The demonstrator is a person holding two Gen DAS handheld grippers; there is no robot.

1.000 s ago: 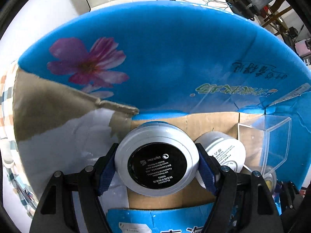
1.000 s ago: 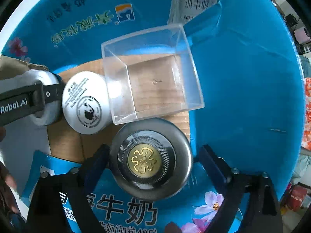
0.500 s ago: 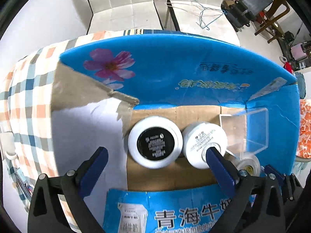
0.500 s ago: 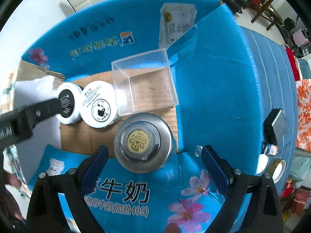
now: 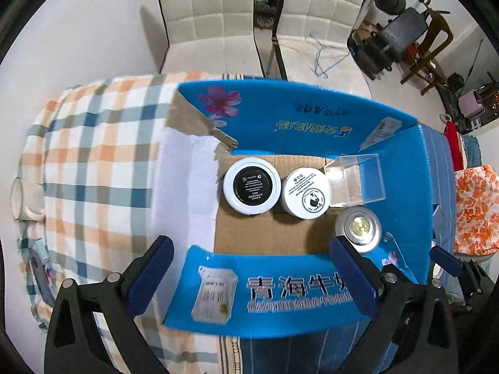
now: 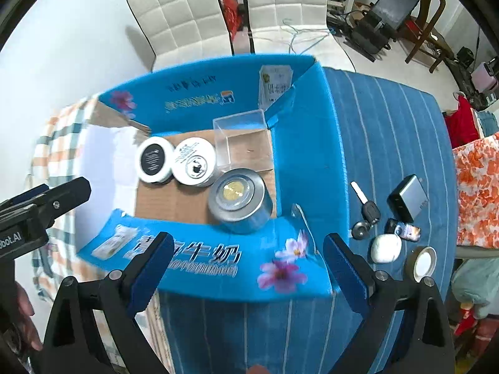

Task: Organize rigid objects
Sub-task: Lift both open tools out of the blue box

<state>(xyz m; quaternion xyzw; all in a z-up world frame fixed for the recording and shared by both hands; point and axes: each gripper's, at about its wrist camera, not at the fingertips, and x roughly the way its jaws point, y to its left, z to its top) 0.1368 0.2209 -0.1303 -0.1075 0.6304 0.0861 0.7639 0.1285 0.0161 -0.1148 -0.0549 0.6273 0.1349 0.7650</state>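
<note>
Two hand-held grippers, left [image 5: 249, 268] and right [image 6: 246, 261], hang spread apart, gripping nothing, above the blue box [image 5: 312, 124] printed "青海牛奶"; ahead inside sit two white jars [image 5: 251, 186], a metal tin [image 6: 238, 196] and a clear tray [image 6: 243, 143].

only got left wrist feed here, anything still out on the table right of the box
Observer: Yes. The right wrist view shows a car key on the blue striped cloth.
Operator: anything else out there
Observer: A grey power adapter lies past the key, and a white pebble-shaped object sits nearer.
Operator: any tape
Observer: A tape roll lies right of the white object.
Operator: is the right gripper holding something
Observer: No, the right gripper is open and empty, above the box's near flap.
</note>
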